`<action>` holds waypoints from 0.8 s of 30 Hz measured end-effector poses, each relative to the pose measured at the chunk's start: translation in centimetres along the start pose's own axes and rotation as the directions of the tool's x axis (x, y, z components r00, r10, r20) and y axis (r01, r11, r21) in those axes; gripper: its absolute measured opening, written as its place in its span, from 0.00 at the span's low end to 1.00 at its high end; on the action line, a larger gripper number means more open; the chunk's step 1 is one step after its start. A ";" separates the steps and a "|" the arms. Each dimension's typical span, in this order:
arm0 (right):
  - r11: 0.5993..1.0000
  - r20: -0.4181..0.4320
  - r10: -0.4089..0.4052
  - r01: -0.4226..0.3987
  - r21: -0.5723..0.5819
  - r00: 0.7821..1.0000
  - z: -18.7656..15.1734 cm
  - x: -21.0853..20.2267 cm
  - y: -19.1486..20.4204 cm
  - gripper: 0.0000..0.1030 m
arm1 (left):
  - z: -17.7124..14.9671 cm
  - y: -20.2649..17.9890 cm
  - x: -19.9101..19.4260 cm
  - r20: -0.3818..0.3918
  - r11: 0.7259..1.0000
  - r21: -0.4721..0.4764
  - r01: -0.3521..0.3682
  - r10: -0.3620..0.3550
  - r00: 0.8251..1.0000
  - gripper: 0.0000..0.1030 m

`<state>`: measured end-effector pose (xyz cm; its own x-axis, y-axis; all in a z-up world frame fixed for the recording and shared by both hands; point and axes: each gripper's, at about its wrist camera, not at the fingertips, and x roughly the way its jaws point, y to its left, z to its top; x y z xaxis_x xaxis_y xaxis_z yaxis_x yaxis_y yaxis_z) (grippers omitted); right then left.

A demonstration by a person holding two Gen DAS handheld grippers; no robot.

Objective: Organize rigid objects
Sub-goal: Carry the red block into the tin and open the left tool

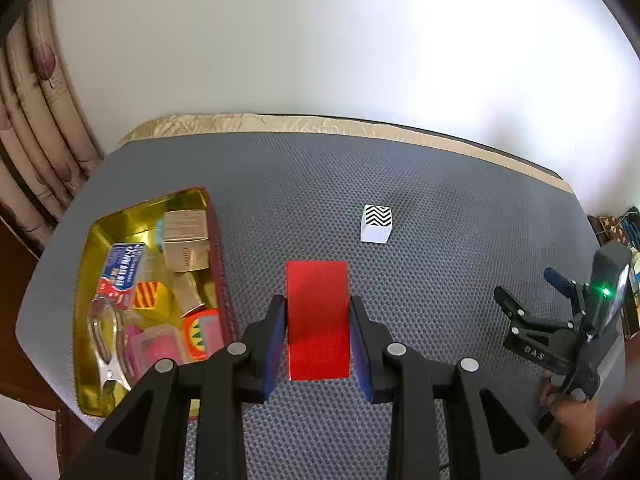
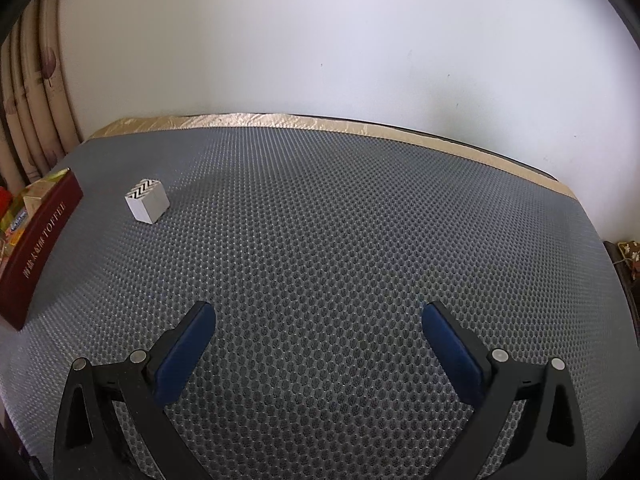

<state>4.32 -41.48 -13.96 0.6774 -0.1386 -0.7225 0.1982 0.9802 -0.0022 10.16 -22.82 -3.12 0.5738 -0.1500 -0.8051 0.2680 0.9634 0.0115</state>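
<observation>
My left gripper (image 1: pixel 318 316) is shut on a flat red rectangular box (image 1: pixel 318 320), its blue pads pressed against both long sides just above the grey mat. A white cube with a black zigzag top (image 1: pixel 376 224) sits on the mat beyond it, also in the right wrist view (image 2: pixel 147 200). A gold-lined tin box (image 1: pixel 90 264) at the left holds several small items; its dark red wall (image 2: pixel 38 248) shows in the right wrist view. My right gripper (image 2: pixel 319 318) is open and empty over bare mat; it also shows at the far right of the left wrist view (image 1: pixel 532 284).
The grey honeycomb mat (image 2: pixel 340 220) covers the table, with a beige strip (image 2: pixel 280 120) along the far edge by the white wall. Curtains (image 1: pixel 36 128) hang at the far left. The tin holds cartons, a clear clip and coloured blocks.
</observation>
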 end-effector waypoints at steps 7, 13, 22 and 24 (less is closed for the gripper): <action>0.999 -0.028 -0.027 0.026 -0.025 0.999 0.1 0.9 0.8 1.00 | -0.6 0.4 -0.8 0.026 1.000 0.007 -0.022 0.021 0.999 0.30; 0.998 -0.053 -0.053 0.050 -0.049 0.997 0.3 1.7 1.3 1.00 | -1.1 1.3 -2.2 0.049 0.999 -0.003 -0.039 0.039 0.998 0.30; 0.993 -0.079 -0.088 0.081 -0.088 0.993 0.5 2.8 2.2 1.00 | -2.2 5.4 -3.1 0.062 0.993 -0.065 -0.094 0.098 0.993 0.30; 0.992 -0.084 -0.096 0.087 -0.096 0.992 0.6 3.0 2.3 1.00 | -2.7 6.8 -3.2 0.062 0.989 -0.089 -0.119 0.125 0.990 0.30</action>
<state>7.25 -39.69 -15.73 0.5937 -0.2193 -0.7743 0.1880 0.9733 -0.1316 8.07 -15.18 -2.01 0.6499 -0.0420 -0.7589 0.1275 0.9903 0.0544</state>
